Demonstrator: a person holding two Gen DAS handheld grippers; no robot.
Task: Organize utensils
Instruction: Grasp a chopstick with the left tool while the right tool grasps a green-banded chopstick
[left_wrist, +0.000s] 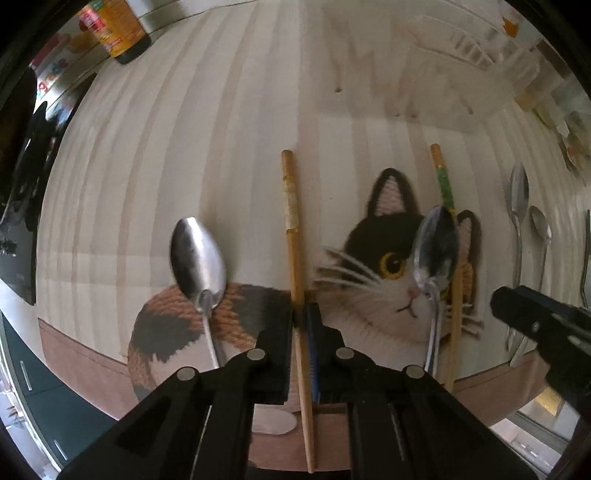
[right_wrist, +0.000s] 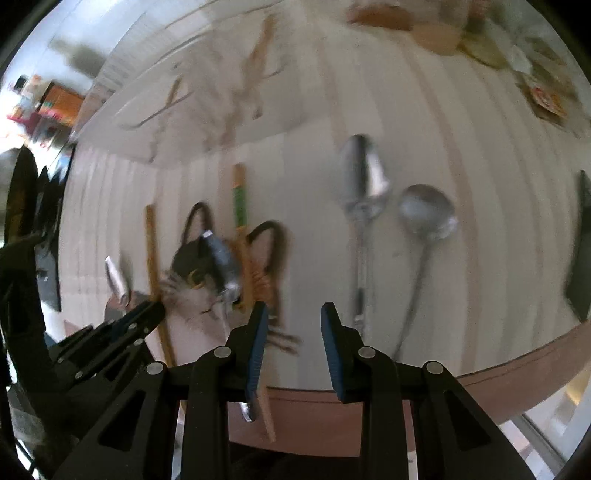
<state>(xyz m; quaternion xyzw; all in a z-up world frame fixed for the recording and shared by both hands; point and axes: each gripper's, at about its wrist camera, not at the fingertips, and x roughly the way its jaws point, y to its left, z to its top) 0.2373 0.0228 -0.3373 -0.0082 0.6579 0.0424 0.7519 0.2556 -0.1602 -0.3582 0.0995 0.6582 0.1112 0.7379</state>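
At lower centre of its view, the left gripper (left_wrist: 303, 325) is clamped on a plain wooden chopstick (left_wrist: 293, 236) lying over the cat-patterned mat (left_wrist: 373, 280). The right gripper (right_wrist: 293, 347) hangs with jaws parted near two steel spoons (right_wrist: 364, 184) right of centre.

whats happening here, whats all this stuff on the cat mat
A person is sorting cutlery with hand-held tongs over a cat-print mat. The left tongs are closed on a wooden chopstick with a pale band, gripping it partway along its length. The right tongs are open and hold nothing. Beside the held chopstick lie a spoon on one side and, on the other, a second spoon next to a green-banded chopstick. Two more spoons sit farther right.
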